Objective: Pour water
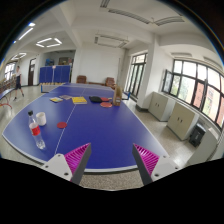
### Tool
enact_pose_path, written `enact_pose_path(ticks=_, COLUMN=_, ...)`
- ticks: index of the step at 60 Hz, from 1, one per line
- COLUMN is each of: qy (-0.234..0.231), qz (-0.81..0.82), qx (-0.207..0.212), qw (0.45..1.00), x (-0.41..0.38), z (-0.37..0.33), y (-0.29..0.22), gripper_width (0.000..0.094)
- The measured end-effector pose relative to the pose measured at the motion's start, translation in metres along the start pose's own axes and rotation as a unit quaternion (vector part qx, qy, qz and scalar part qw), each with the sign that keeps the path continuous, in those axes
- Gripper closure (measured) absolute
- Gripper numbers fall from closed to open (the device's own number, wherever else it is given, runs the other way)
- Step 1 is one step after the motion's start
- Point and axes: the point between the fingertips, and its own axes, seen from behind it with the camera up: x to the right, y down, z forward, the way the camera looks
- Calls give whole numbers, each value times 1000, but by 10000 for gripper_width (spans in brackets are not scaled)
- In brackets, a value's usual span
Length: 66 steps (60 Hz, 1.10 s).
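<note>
A clear plastic water bottle (34,126) with a red cap stands on the blue table tennis table (100,125), near its left edge. A clear cup (41,143) stands just in front of it. My gripper (112,160) is open and empty, back from the table's near edge, with nothing between the fingers. The bottle and cup are ahead and well to the left of the left finger (78,158).
A red paddle (62,125) lies right of the bottle. Yellow sheets (78,100), dark items and a brown object (117,97) lie at the table's far end. Cabinets (180,118) line the right wall under windows. Blue partitions (55,74) stand at the back.
</note>
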Motion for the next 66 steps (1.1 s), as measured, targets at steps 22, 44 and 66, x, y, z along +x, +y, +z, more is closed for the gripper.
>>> enact_pose_path(ticks=22, qy=-12, qz=-11, qx=-52, qw=999, x=-81, z=-21, y=103, gripper_width=94)
enact_pose_path(ticks=44, qy=-103, qz=5, qx=-17, qw=995, x=-349, z=34, y=94, gripper_width=89)
enact_pose_path(ticks=66, qy=-85, qz=43, qx=51, qw=994, x=-431, z=167, y=25, gripper_width=243)
